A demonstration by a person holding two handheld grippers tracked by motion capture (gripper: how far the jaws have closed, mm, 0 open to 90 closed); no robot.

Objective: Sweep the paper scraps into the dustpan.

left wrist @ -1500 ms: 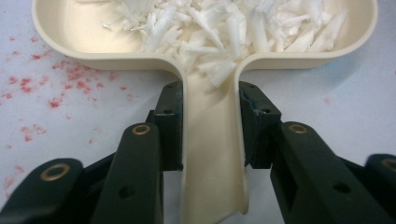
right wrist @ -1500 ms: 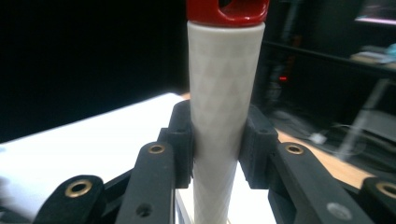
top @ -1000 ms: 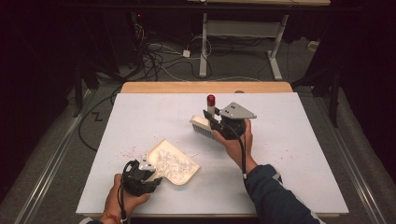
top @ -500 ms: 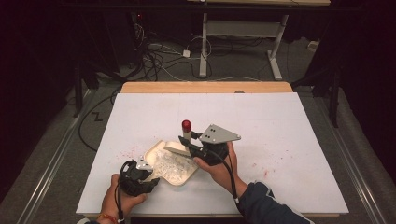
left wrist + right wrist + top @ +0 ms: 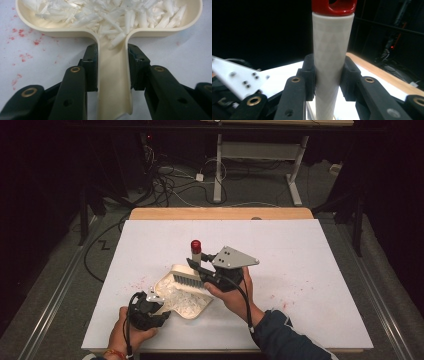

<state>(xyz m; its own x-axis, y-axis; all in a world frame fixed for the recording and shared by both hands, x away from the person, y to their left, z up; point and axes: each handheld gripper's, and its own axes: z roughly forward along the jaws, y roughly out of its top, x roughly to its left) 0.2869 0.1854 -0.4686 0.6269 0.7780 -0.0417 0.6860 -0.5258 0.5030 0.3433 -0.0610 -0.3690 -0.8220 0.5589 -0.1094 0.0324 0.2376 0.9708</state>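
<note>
A cream dustpan (image 5: 172, 271) lies on the white table top, holding a heap of white shreds (image 5: 184, 302). My left gripper (image 5: 161, 308) is shut on the pan's handle (image 5: 112, 75), with a black pad pressed on each side, and shreds (image 5: 120, 12) fill the pan ahead. My right gripper (image 5: 202, 268) is shut on a brush with a white handle (image 5: 332, 50) and a red cap (image 5: 195, 244). The brush stands nearly upright, and its dark bristles (image 5: 189, 281) hang over the far part of the pan.
Small red specks (image 5: 136, 281) dot the white sheet left of the pan, and more (image 5: 280, 302) lie to the right. A wooden strip (image 5: 220, 213) borders the table's far side. Cables (image 5: 165, 185) and a desk frame (image 5: 218, 170) are on the floor beyond.
My right gripper has carried the brush from the middle of the table leftward and nearer, to above the dustpan. The left gripper and the pan have stayed put.
</note>
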